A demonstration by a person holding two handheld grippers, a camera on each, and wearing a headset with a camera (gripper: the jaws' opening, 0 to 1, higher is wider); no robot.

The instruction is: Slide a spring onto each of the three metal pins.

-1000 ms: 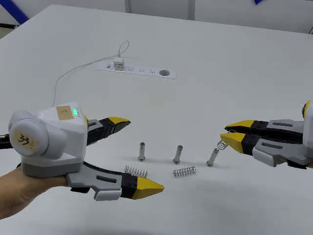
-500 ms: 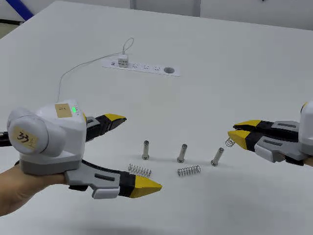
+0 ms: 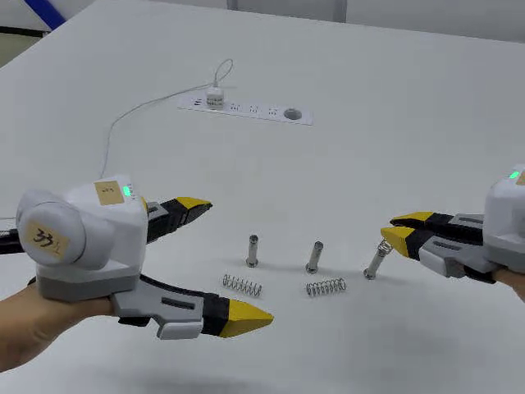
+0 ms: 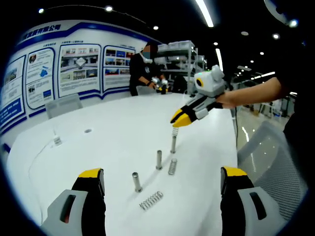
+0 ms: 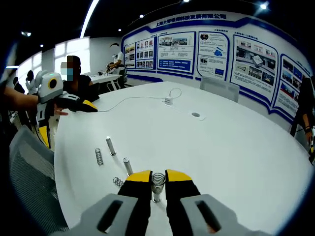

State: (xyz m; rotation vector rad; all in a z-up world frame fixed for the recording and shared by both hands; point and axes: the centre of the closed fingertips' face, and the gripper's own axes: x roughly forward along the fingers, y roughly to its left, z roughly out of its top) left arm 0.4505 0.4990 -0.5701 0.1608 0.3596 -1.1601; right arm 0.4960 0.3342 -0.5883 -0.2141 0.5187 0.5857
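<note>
Three pins are standing in a row across the table [image 3: 394, 107]: the left pin [image 3: 253, 250], the middle pin [image 3: 313, 257] and the right pin [image 3: 375, 264], which is leaning. One loose spring [image 3: 242, 285] is lying just in front of the left pin, and a second spring [image 3: 326, 287] is lying just in front of the middle pin. The right gripper [image 3: 389, 227] is hovering at the right, pinching a third spring [image 3: 384, 245] at the top of the right pin. The left gripper [image 3: 238, 259] is hovering at the near left with its jaws wide apart. A power strip [image 3: 246, 108] is lying far behind the pins, its cable [image 3: 139, 115] trailing off to the left.

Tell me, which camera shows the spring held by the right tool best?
The right gripper view: the spring sits close up between the jaws, coils distinct. In the head view it is small and side-on; in the left gripper view, tiny and distant.
</note>
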